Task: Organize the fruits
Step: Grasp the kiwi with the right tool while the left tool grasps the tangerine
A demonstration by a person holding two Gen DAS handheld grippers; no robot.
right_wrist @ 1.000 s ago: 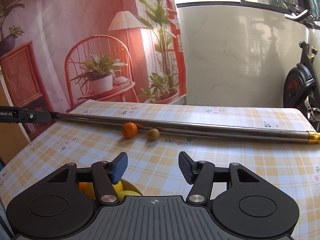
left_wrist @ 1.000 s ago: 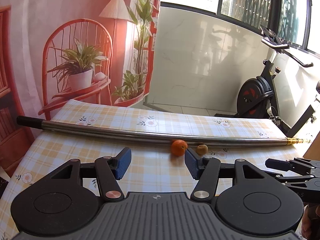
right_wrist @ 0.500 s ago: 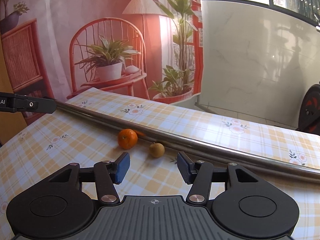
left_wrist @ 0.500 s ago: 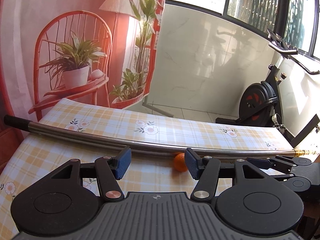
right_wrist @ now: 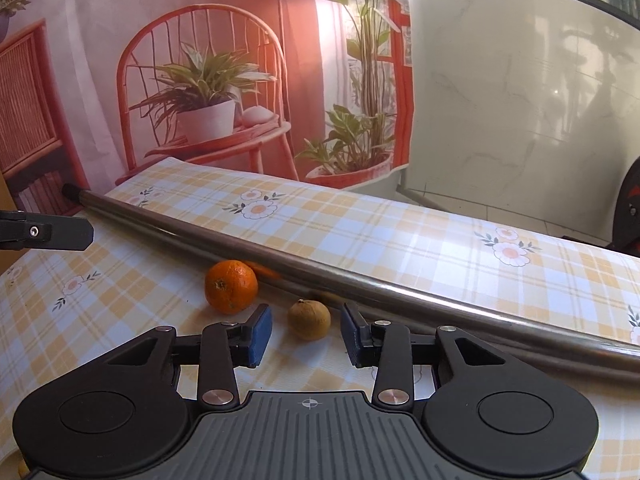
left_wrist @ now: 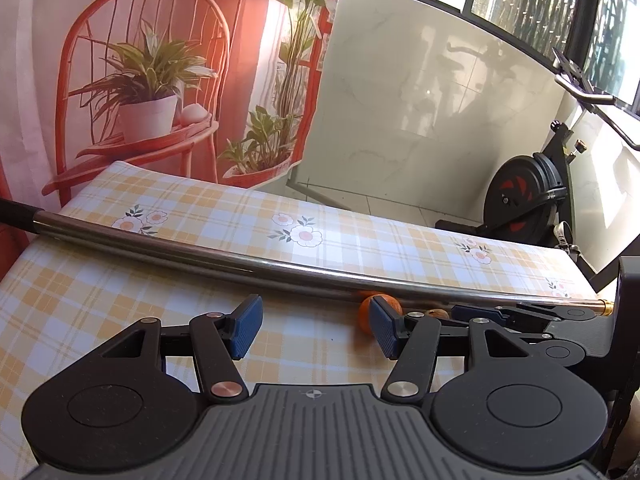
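The right hand-held gripper (right_wrist: 306,335) hangs low over the counter (right_wrist: 400,236) with its blue pads (right_wrist: 258,334) drawing together around a small brown fruit (right_wrist: 309,319), which sits on the checked cloth between them; a gap shows on each side of the fruit, so the pads do not press on it and it is not gripped. Just to the left of the brown fruit, and slightly farther from the camera, lies an orange (right_wrist: 231,286), apart from it and clear of the jaws. Directly behind the brown fruit a long metal pole (right_wrist: 360,284) runs across the counter from the far left to the near right, and the orange rests close against it. In the left wrist view the left hand-held gripper (left_wrist: 316,330) is about half open with nothing between its fingers, only bare cloth. Its right pad (left_wrist: 382,330) covers part of the orange (left_wrist: 365,316), which lies beyond it, and the brown fruit (left_wrist: 437,314) peeps out to the right of the orange, just in front of the pole (left_wrist: 200,256). The right hand-held gripper (left_wrist: 472,312) shows there too, reaching in from the right toward the brown fruit. Beyond the pole the counter ends at a printed backdrop (right_wrist: 200,60) of a red chair and potted plants, and an exercise bike (left_wrist: 528,192) stands to the right of the pole's far end.
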